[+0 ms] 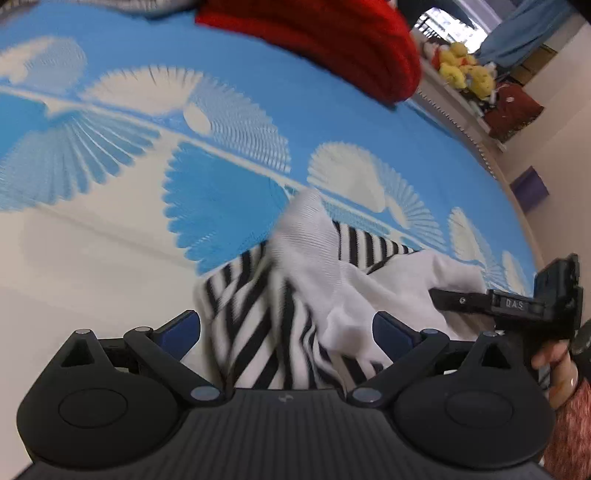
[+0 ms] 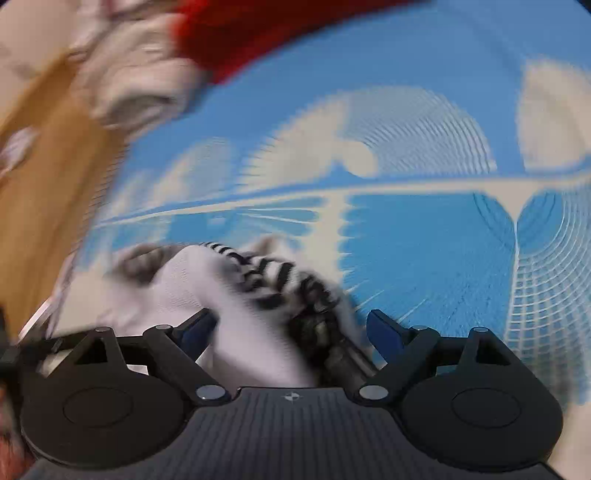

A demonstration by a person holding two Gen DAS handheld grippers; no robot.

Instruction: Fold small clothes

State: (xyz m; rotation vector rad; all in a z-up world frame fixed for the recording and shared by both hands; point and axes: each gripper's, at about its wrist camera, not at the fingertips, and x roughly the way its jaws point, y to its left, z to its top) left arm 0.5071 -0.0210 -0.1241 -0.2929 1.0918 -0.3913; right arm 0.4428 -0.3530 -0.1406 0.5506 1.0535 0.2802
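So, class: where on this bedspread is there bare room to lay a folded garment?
Free: the blue-and-white bedspread between the red garment and the striped garment, and its left side. Crowded: near both grippers, left and right, where the striped garment lies bunched.

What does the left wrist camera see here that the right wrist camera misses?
Only the left wrist view shows the yellow plush toys, a purple box, and the right gripper with the hand holding it. Only the right wrist view shows a tan wooden surface and a blurred pale cloth. Both show the striped garment, the blue-and-white bedsheet and the red cloth.
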